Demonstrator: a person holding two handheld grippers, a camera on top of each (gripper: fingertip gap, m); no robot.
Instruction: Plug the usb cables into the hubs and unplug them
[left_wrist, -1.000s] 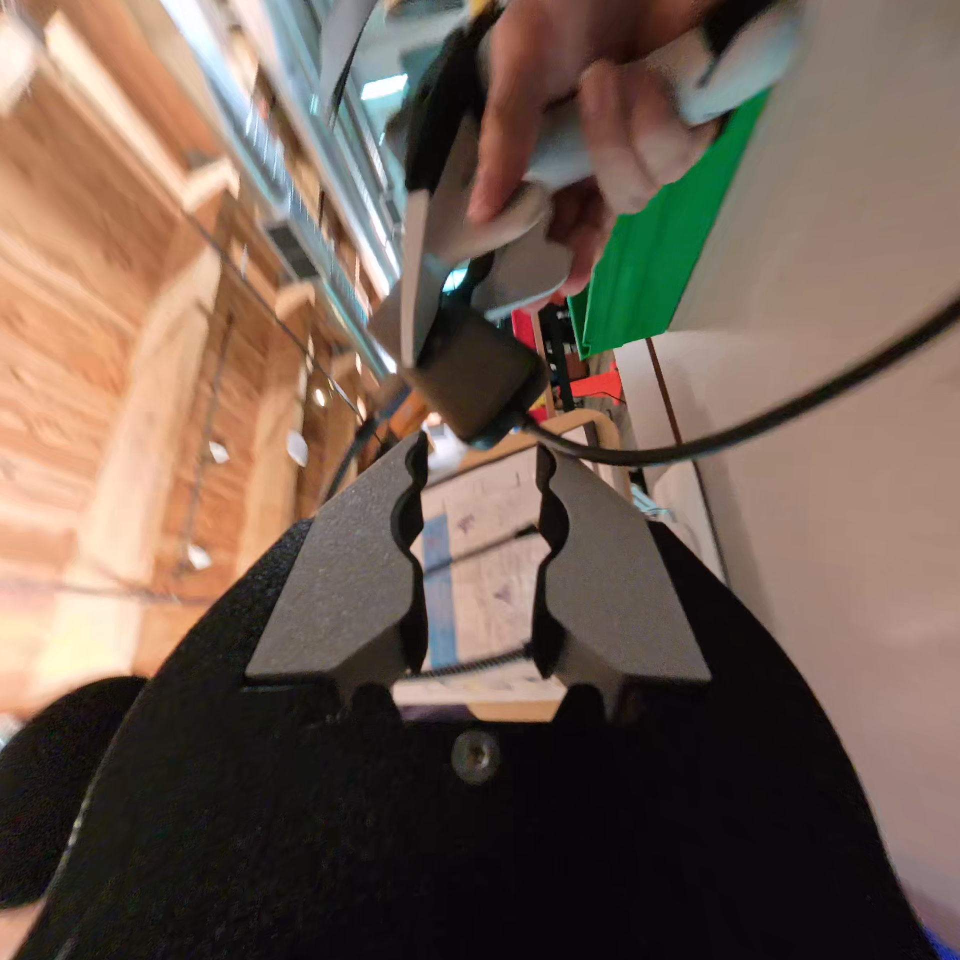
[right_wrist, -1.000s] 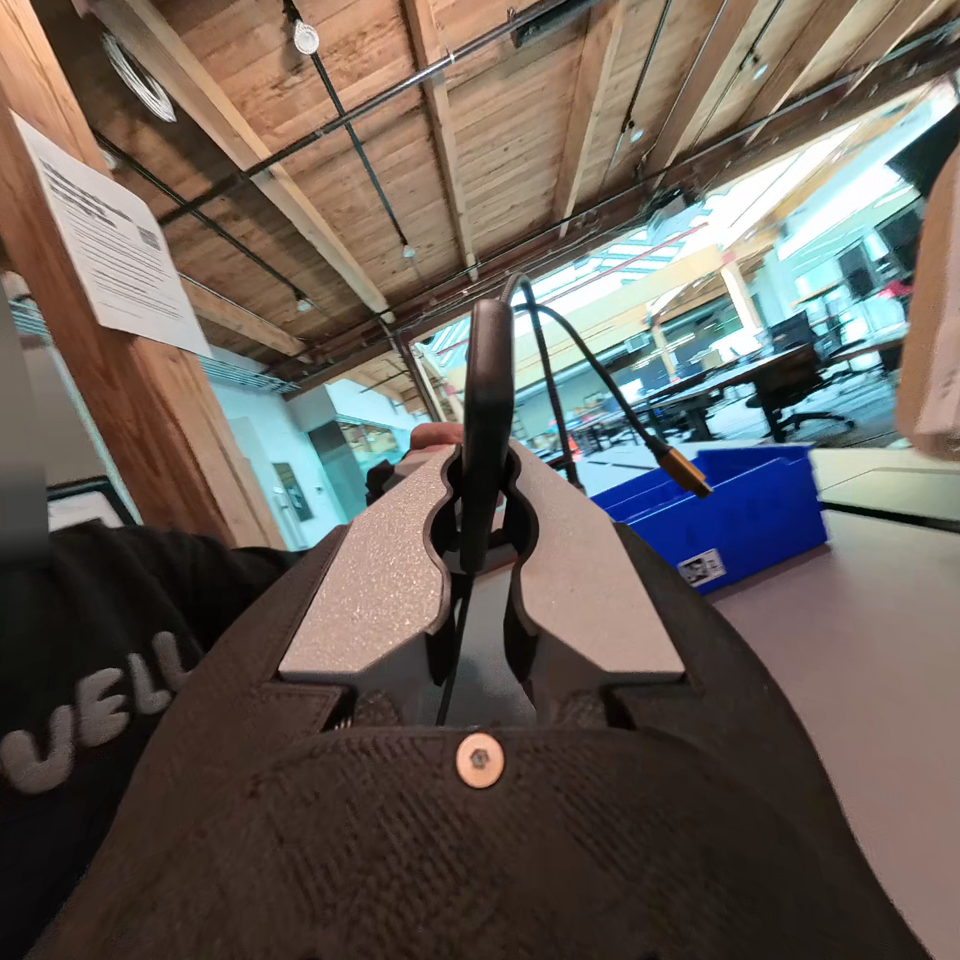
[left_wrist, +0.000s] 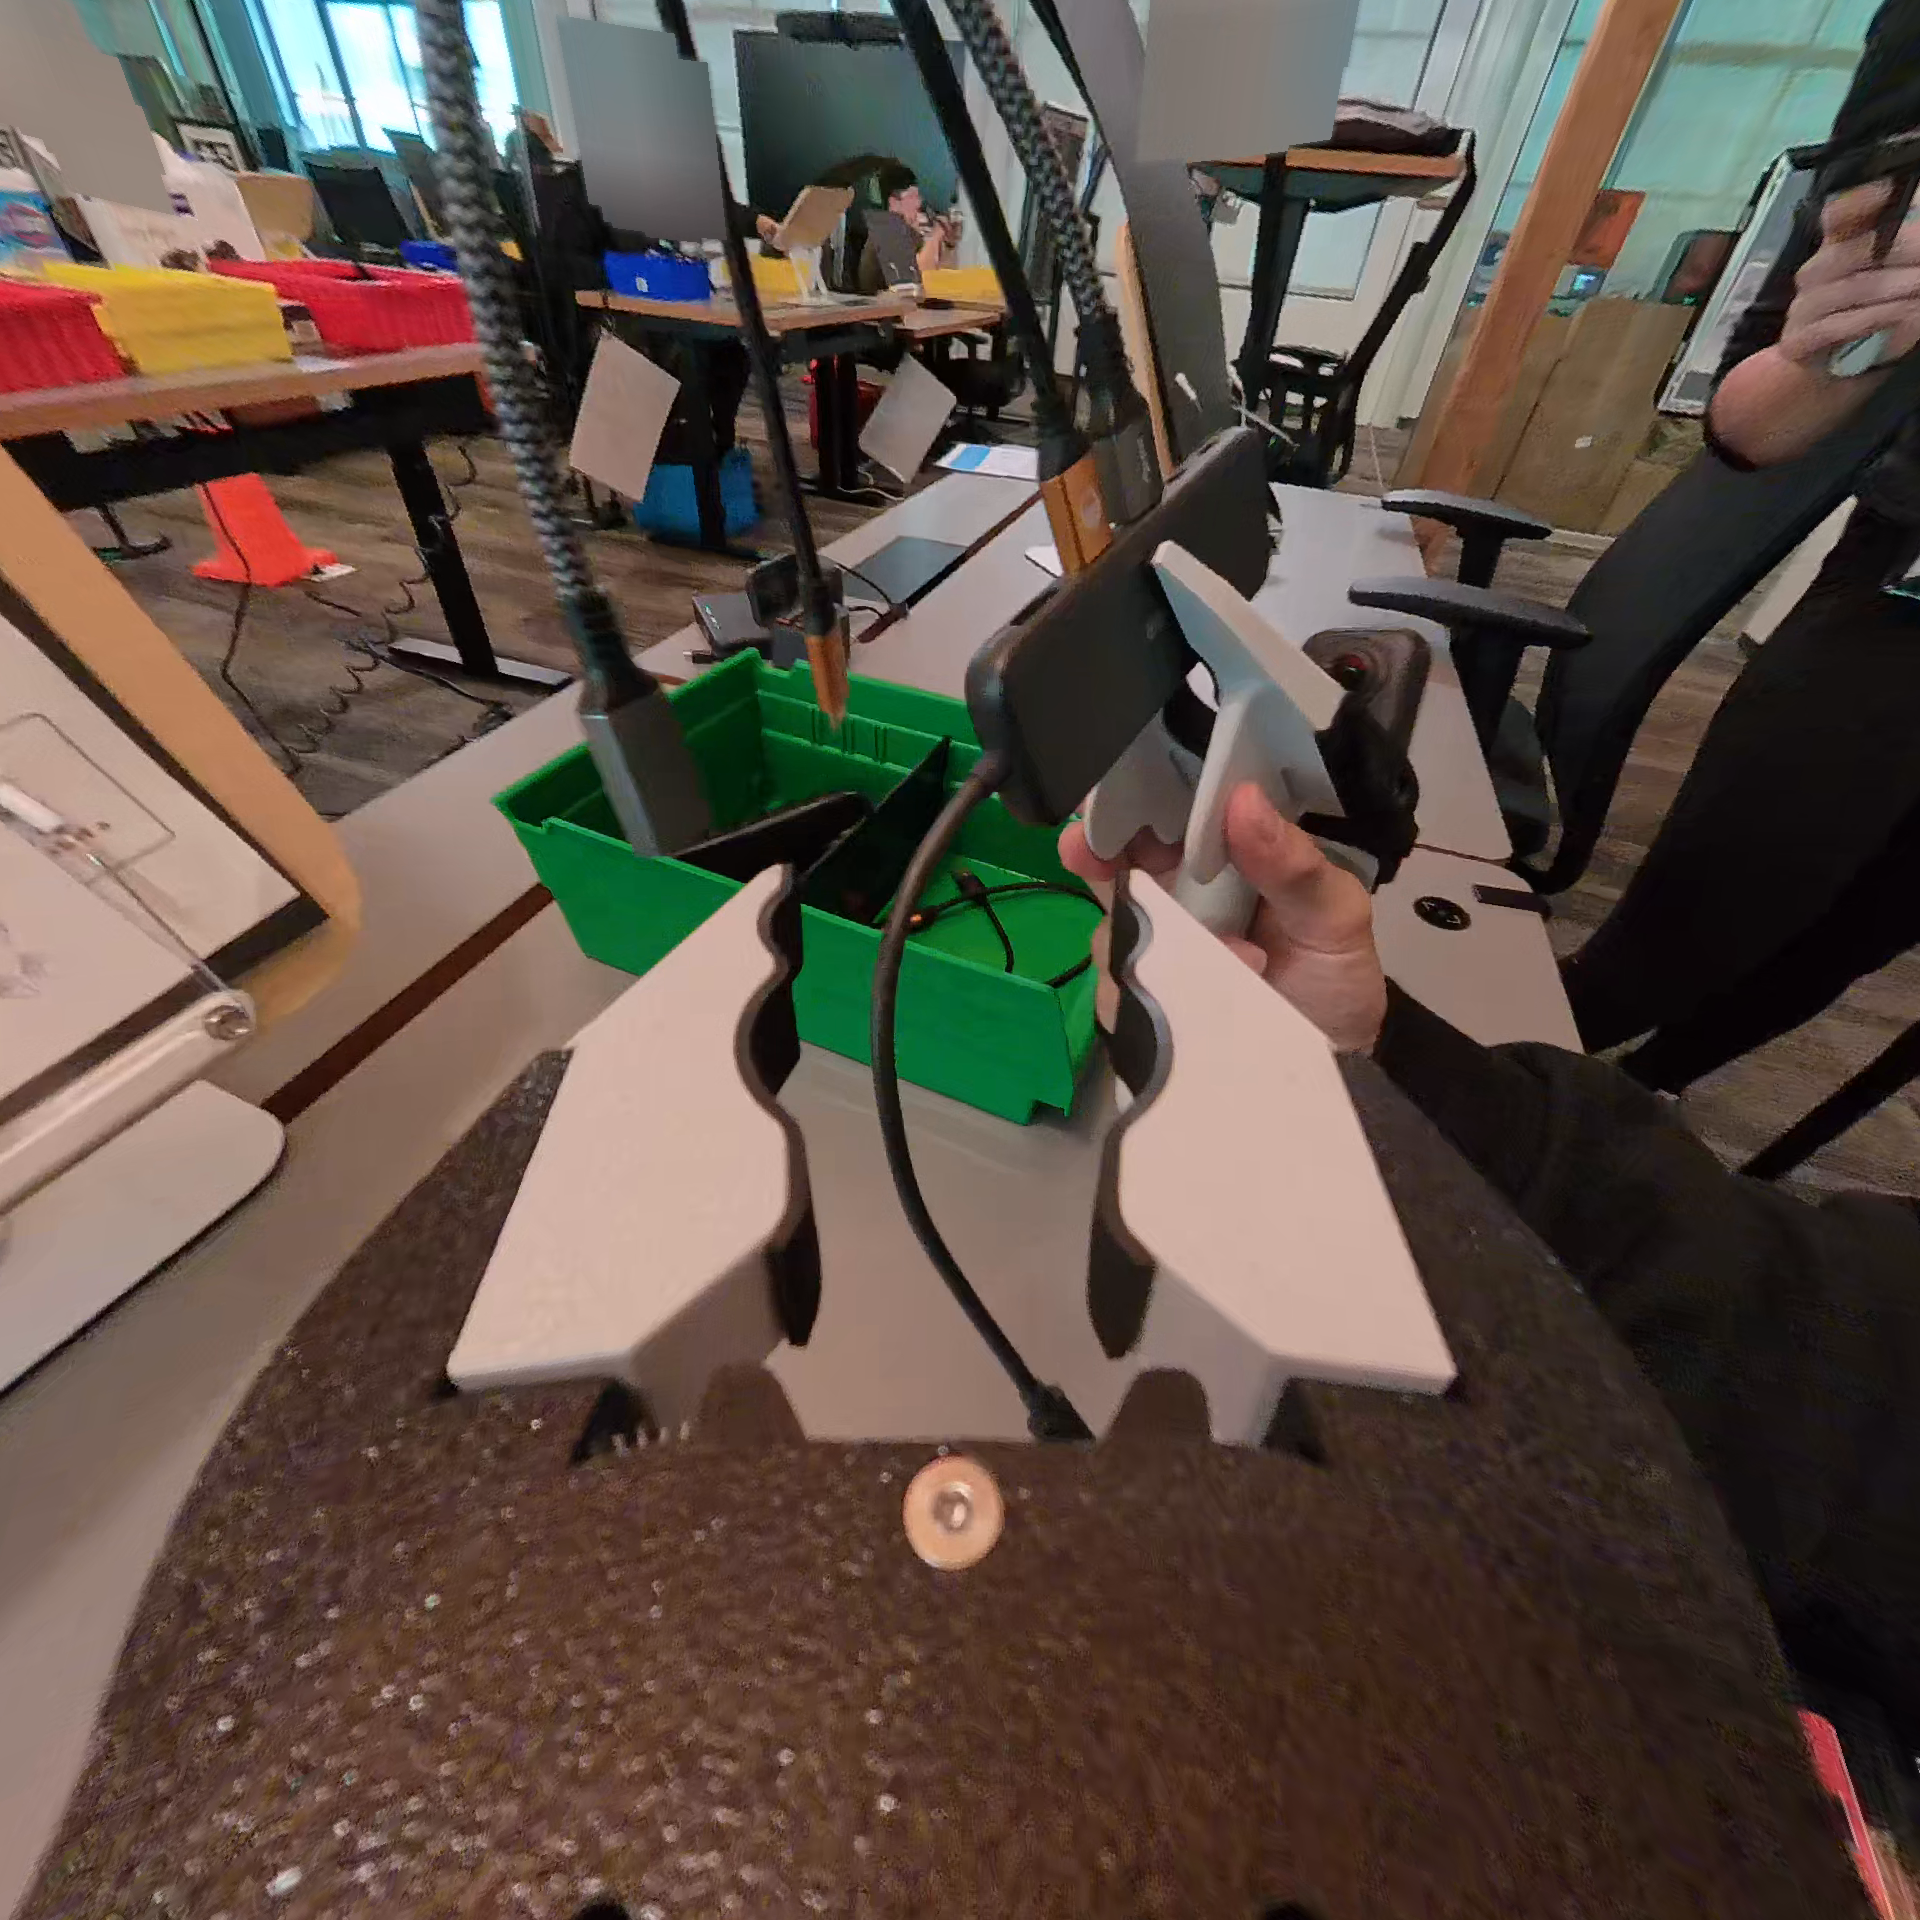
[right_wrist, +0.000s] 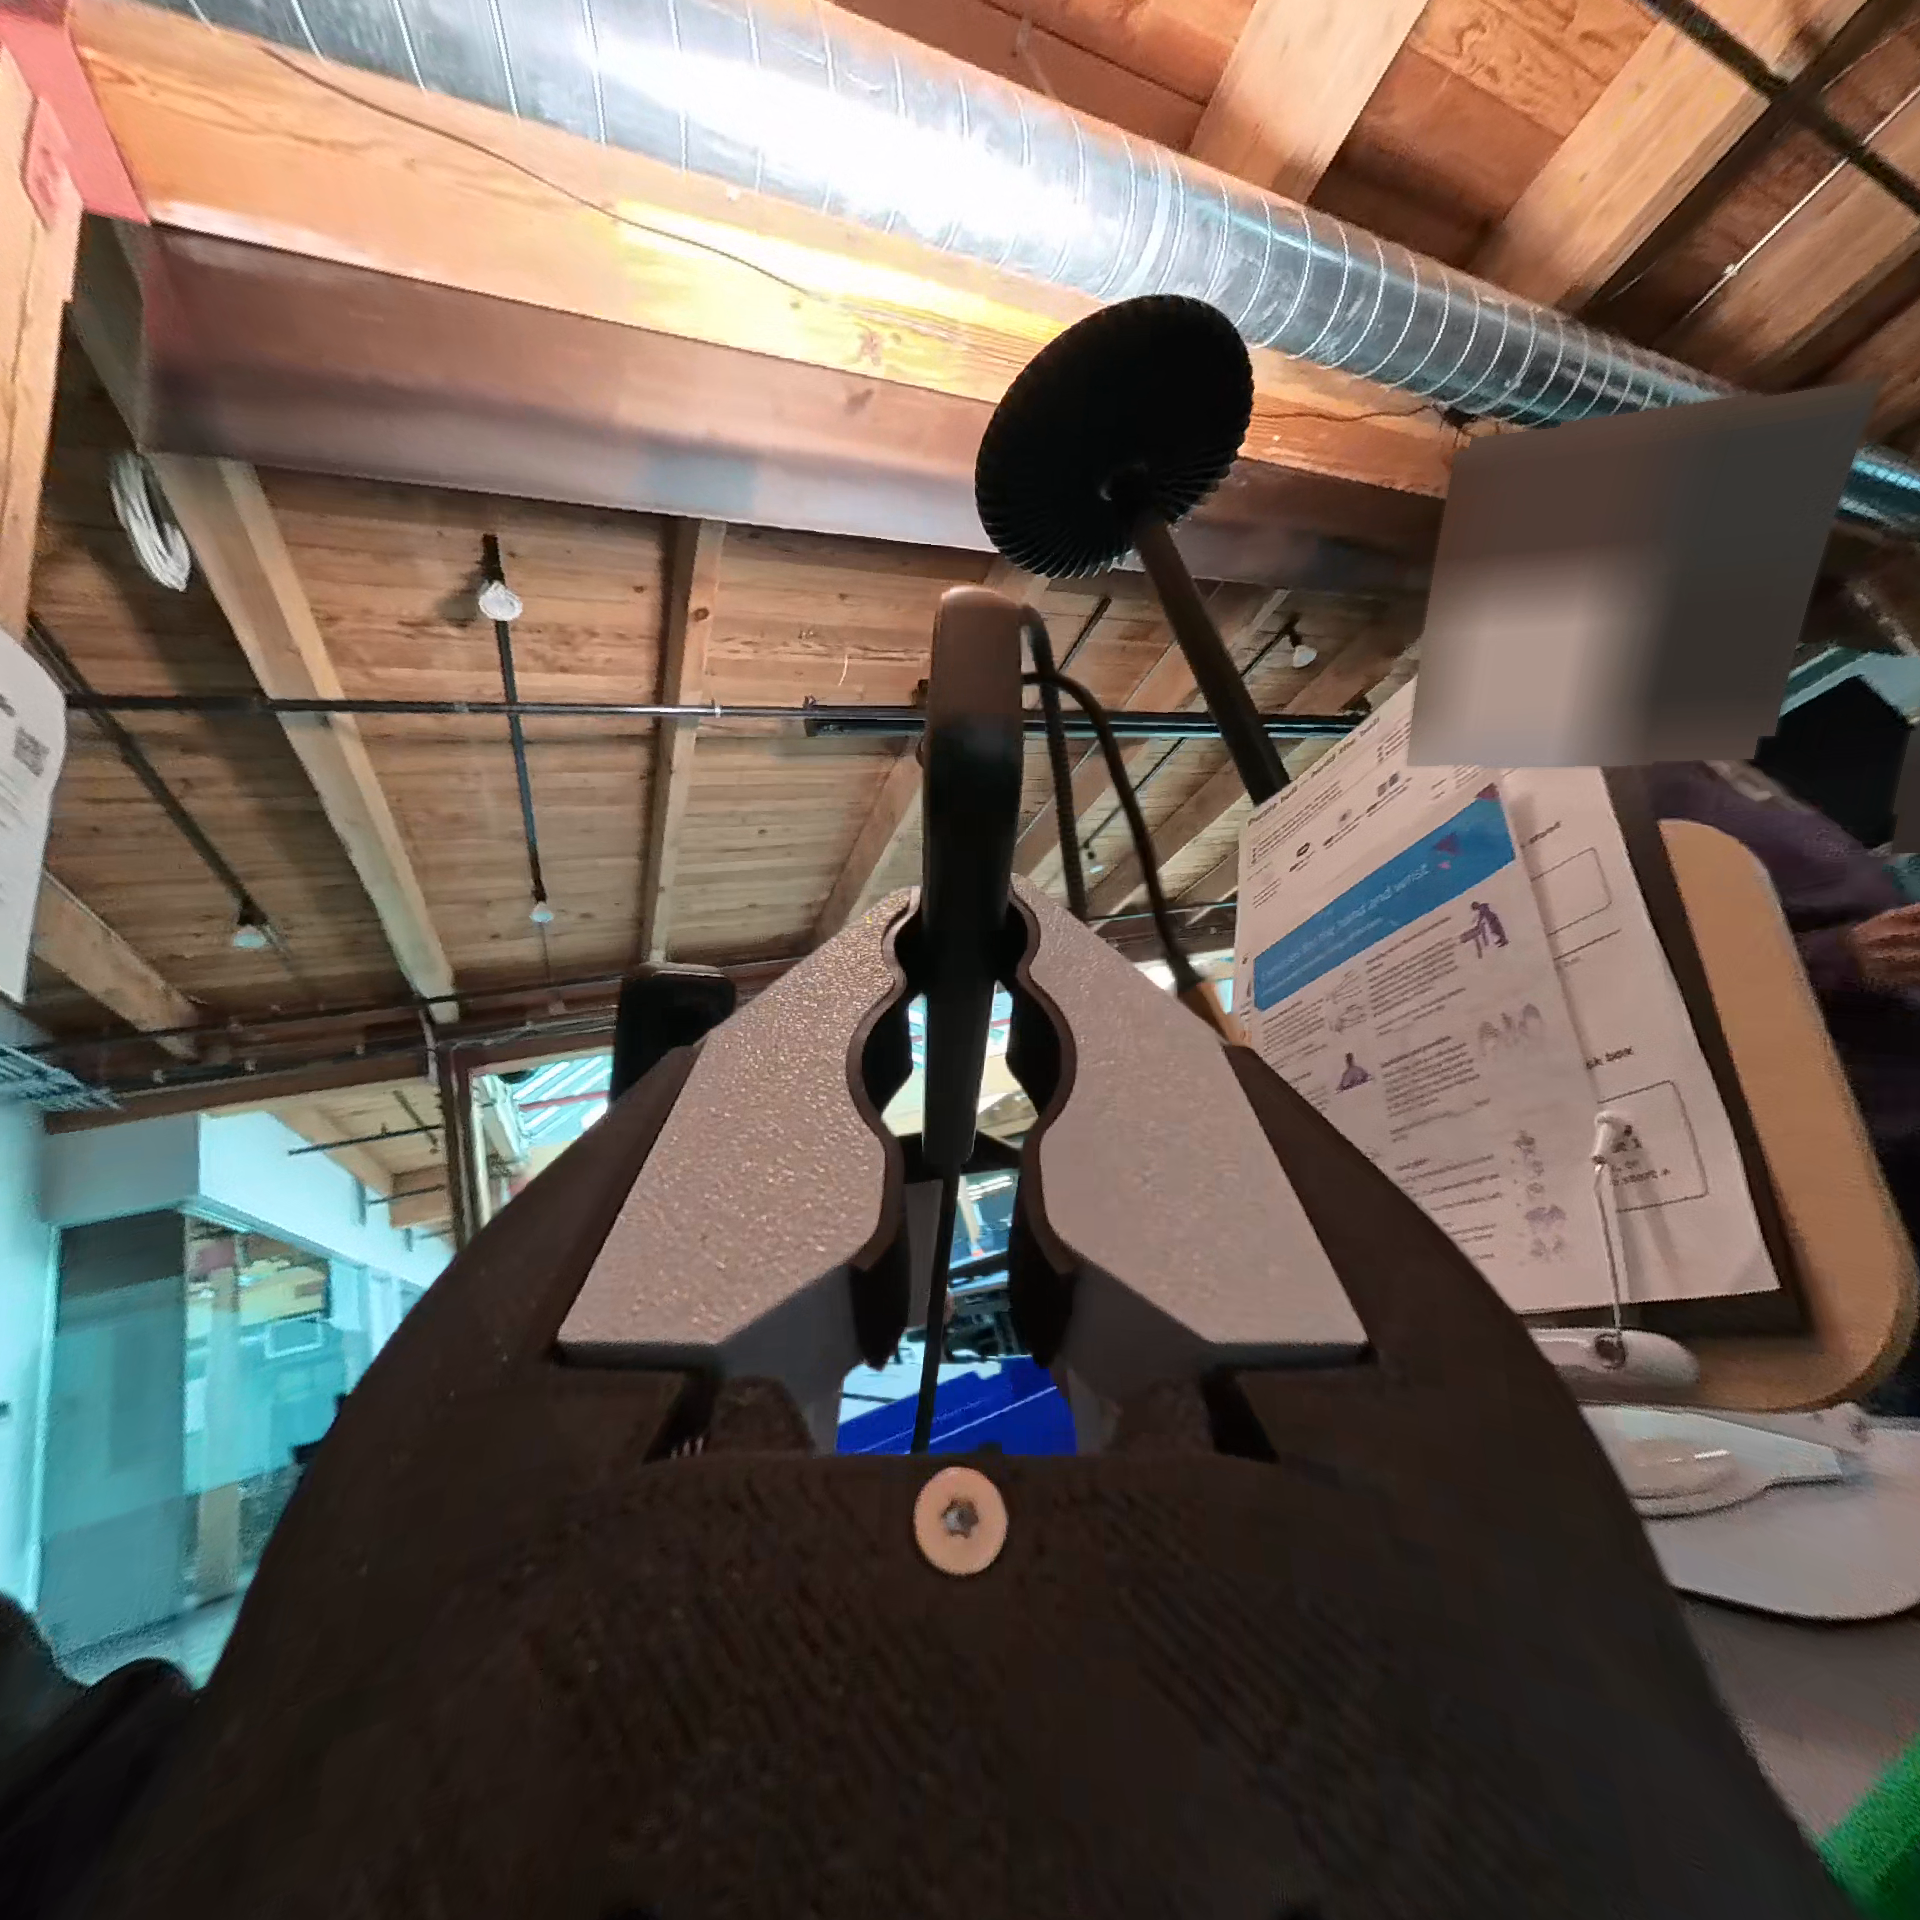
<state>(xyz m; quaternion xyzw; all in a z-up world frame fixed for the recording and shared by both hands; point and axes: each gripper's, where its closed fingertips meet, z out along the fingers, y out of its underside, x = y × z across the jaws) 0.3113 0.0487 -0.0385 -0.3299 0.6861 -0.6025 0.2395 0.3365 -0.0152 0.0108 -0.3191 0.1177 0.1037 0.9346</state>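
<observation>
In the left wrist view my left gripper (left_wrist: 951, 935) is open and empty. The hub's own black cable (left_wrist: 894, 1039) hangs loose through the gap between its fingers. Ahead of it a hand holds my right gripper (left_wrist: 1174, 634), which is shut on a black USB hub (left_wrist: 1101, 644). A braided cable with a gold plug (left_wrist: 1081, 509) meets the hub's upper end. A braided cable with a grey plug (left_wrist: 639, 758) and a thin cable with an orange tip (left_wrist: 826, 665) hang free to the left. In the right wrist view the hub (right_wrist: 971, 810) stands edge-on in the right gripper (right_wrist: 966, 935).
A green bin (left_wrist: 935, 997) holding black dividers and a thin cable sits on the grey table just beyond my left gripper. An instruction sheet on a wooden stand (right_wrist: 1455, 1039) is to the left. A person (left_wrist: 1818, 675) and an office chair (left_wrist: 1475, 613) are at the right.
The left view has swung from a sideways tilt to level, facing the table and bin, and its fingers stand wider apart. The right gripper has tilted up toward the ceiling, still holding the hub.
</observation>
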